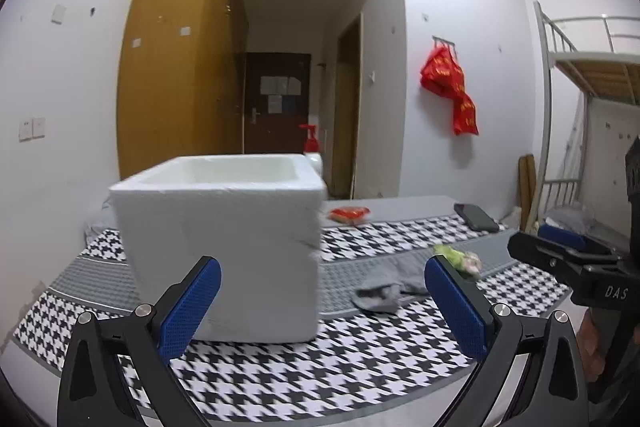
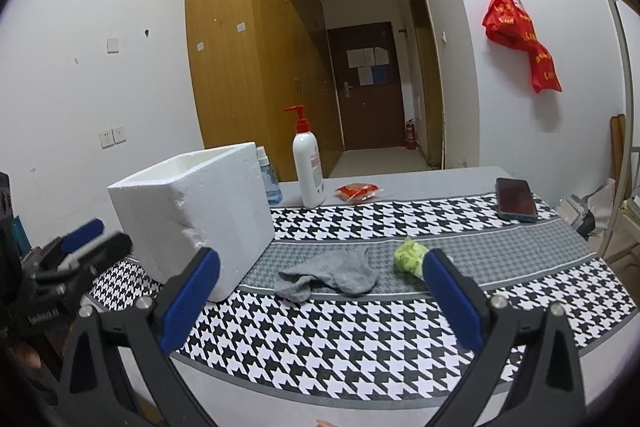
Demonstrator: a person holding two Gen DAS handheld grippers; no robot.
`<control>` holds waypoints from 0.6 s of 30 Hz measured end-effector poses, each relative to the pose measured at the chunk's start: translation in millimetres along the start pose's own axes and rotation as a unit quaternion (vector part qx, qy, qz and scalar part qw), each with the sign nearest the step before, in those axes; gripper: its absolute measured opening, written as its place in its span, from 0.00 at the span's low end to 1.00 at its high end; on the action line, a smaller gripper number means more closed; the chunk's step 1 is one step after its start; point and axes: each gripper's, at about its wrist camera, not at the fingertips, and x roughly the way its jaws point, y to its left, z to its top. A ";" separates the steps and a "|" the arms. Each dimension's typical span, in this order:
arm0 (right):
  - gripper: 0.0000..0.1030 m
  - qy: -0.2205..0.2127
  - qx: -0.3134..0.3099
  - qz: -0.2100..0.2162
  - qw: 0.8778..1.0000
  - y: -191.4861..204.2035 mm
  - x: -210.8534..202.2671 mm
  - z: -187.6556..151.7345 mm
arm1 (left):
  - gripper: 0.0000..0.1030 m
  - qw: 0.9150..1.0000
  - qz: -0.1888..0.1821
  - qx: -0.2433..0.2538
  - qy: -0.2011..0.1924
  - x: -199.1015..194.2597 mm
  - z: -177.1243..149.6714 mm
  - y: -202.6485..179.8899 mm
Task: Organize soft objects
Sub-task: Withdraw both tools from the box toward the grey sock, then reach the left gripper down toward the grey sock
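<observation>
Grey sock lies limp and light just ahead of your wide-open, empty right claw, foam box ahead-left; pinch its bunched toe end, expect sag.

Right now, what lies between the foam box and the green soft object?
In the right wrist view, a crumpled gray cloth lies between the white foam box and the green soft object.

Crumpled grey sock beside green soft bundle, near open foam box
</observation>
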 end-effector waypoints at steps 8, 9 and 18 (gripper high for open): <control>0.99 0.007 0.010 -0.015 1.000 -31.2 -5.0 -9.5 | 0.99 0.999 -0.011 0.013 0.034 19.6 -1.2 -37.7; 0.99 0.008 0.009 -0.018 1.000 -34.8 -6.0 -10.6 | 0.99 0.999 -0.015 0.015 0.040 22.4 -1.2 -44.1; 0.99 0.026 0.015 -0.034 0.999 -69.2 -11.4 -18.4 | 0.99 0.996 -0.024 0.032 0.074 44.9 -3.2 -74.0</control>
